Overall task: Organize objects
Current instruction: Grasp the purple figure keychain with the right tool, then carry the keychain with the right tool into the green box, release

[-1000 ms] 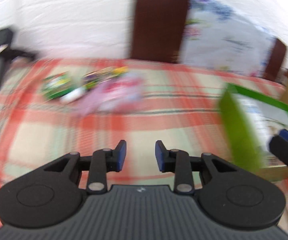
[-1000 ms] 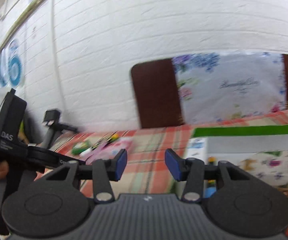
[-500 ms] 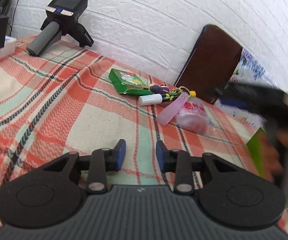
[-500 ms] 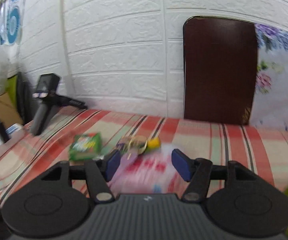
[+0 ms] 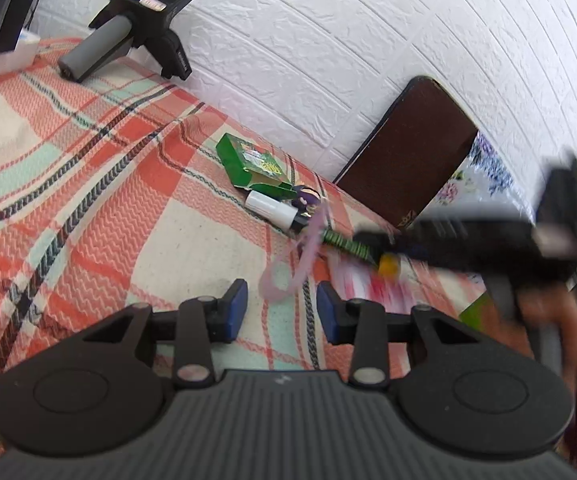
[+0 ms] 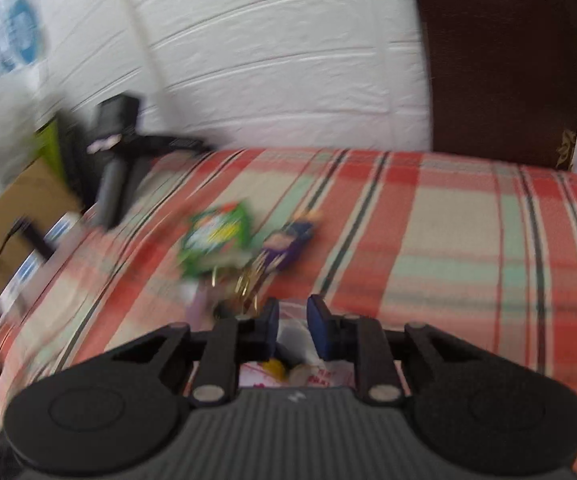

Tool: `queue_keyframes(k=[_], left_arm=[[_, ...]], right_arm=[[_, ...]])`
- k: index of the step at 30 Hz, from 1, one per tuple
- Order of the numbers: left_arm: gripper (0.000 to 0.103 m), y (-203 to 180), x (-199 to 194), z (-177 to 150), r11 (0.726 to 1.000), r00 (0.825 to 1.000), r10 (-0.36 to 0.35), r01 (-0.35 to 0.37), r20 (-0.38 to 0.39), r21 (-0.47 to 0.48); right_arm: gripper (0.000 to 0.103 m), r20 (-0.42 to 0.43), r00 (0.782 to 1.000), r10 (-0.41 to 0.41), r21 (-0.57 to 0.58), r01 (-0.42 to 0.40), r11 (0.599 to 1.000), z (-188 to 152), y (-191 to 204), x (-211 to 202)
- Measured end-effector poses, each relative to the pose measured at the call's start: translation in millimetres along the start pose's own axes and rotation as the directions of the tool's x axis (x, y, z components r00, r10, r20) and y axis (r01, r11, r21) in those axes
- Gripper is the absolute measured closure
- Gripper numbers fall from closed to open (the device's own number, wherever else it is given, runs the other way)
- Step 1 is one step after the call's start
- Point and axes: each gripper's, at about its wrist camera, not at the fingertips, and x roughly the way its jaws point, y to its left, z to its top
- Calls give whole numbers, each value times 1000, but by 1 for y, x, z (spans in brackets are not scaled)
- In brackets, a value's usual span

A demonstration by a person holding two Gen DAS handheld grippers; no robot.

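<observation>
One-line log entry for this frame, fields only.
left gripper: open, empty, above tablecloth | right gripper: closing around plastic packet, grip unconfirmed | green box, white tube: untouched

No legible text; print on green box (image 5: pixel 253 162) too small and blurred to read.

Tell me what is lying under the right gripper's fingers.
Under the right gripper lies a clear plastic packet with pink print, on the plaid tablecloth. The gripper body hides most of the packet.
</observation>
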Motion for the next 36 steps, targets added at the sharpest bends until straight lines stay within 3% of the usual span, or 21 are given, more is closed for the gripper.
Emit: queue_keyframes(k=[2,5,7,10,14,18,19,21,22,27,29,32,36], left_arm=[[63,5,-3,2,999,1000,-21,21,-13,-39],[63,6,-9,4,997,999,-17,15,-30,-73],[62,4,-16,5,998,1000,-1,-1,-23,-70],[62,1,-27,4,999,1000,2,-2,0,-49],[60,6,-29,3,997,999,24,-25,-21,-69],[60,10,-35,5,995,999,36,-38,-28,-89],[60,10,-37,6,996,999,37,-40,-28,-85],[60,10,-42,7,996,999,38,-40,-31,-80],[60,10,-42,7,996,999,37,-40,-35,-83],[59,3,-44,13,991,998,-28,20,-60,-129],[51,-2,-47,16,987,997,-54,45,-61,-153],[44,-13,-49,19,980,992,-104,90,-75,-178],[33,-32,-46,12,967,977,-176,148,-123,-208]], right_arm=[[85,-4,999,40,-30,-40,999,-25,19,-17],[81,14,1000,23,-132,-21,991,-48,46,-34],[67,73,997,-11,-180,24,983,-46,56,-41],[56,139,990,-27,-58,35,998,-14,50,-38],[54,111,991,-69,168,50,984,26,26,11],[52,27,986,-162,178,155,972,34,10,70],[57,30,988,-150,179,143,974,35,8,75],[86,10,995,-100,137,97,986,37,10,74],[92,9,997,-74,130,72,989,33,11,70],[92,29,998,50,230,-56,971,5,8,27],[92,68,992,107,250,-121,961,-5,11,-1],[92,119,980,158,224,-182,957,-19,20,-46],[92,112,974,196,173,-214,961,-49,29,-92]])
